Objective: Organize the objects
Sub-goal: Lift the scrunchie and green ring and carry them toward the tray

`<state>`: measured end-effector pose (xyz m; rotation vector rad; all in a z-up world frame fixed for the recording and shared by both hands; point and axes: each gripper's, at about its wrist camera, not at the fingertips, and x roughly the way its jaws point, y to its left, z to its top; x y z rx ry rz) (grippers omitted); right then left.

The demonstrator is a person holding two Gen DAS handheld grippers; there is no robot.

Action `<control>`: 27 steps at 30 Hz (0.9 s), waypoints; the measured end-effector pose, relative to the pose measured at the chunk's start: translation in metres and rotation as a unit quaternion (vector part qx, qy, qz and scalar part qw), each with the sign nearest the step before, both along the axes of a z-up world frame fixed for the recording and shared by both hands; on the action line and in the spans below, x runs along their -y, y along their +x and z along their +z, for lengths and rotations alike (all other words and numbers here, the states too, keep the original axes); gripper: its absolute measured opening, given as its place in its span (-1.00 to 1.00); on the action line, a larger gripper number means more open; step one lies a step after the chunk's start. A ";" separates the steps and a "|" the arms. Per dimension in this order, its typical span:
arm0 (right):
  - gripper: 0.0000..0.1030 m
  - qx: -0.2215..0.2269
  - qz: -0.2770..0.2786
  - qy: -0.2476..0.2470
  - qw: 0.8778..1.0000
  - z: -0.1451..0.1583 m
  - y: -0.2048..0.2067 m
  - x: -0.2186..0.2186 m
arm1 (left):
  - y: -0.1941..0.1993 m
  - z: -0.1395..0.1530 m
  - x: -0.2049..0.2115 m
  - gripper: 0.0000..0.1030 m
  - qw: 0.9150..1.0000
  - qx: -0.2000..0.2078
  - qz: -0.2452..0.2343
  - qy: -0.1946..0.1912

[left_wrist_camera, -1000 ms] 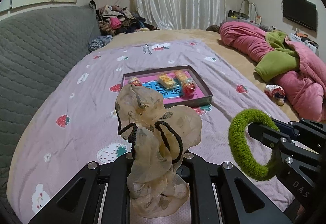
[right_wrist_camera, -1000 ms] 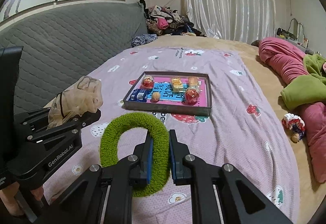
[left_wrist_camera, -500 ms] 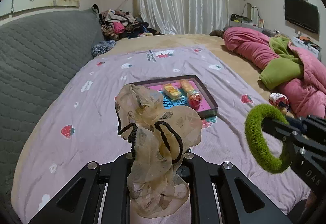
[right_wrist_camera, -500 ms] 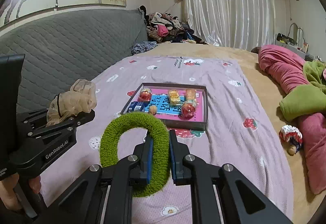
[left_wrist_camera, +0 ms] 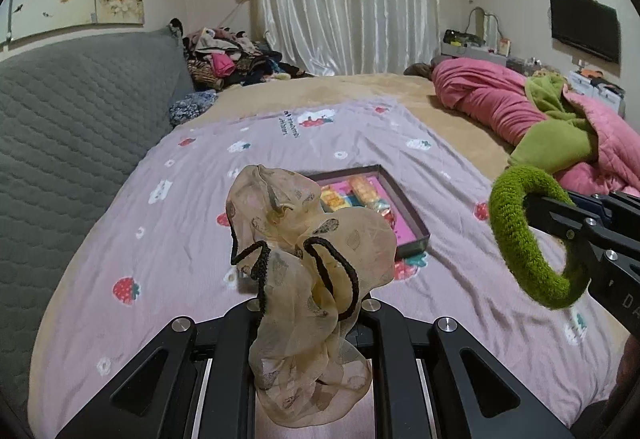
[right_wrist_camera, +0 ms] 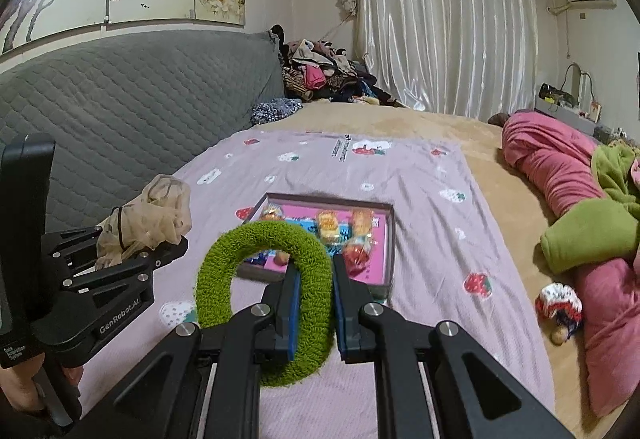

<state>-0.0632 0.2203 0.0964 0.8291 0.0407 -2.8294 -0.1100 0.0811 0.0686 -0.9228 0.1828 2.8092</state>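
Covering most of the bed, the strawberry sheet [right_wrist_camera: 420, 175] lay bare around the shallow tray [right_wrist_camera: 390, 239] at its middle. Right tongs [right_wrist_camera: 314, 303] pinched the green headband [right_wrist_camera: 256, 243]; left tongs [left_wrist_camera: 308, 303] pinched the beige scrunchie [left_wrist_camera: 304, 239], both above the near edge.

Beige sheer scrunchie [left_wrist_camera: 308, 263], leaf print, black cord. Fuzzy green ring [right_wrist_camera: 266, 291] between blue pads [right_wrist_camera: 295, 313]. Ahead: lilac strawberry-print sheet [right_wrist_camera: 420, 175], pink-lined tray [right_wrist_camera: 390, 239].
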 end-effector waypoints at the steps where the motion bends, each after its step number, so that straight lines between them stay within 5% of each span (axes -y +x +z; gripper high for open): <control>1: -0.72 -0.003 0.000 0.002 1.000 0.002 -0.003 0.000 | -0.005 0.001 -0.001 -0.72 1.000 0.000 -0.001 -0.001; 18: -0.72 -0.041 -0.005 0.023 0.999 0.049 -0.094 -0.013 | -0.103 0.056 -0.014 -0.72 0.999 -0.034 -0.006 -0.006; 27: -0.72 -0.059 -0.004 0.023 0.998 0.055 -0.140 -0.008 | -0.164 0.050 -0.022 -0.72 1.000 -0.031 -0.001 -0.001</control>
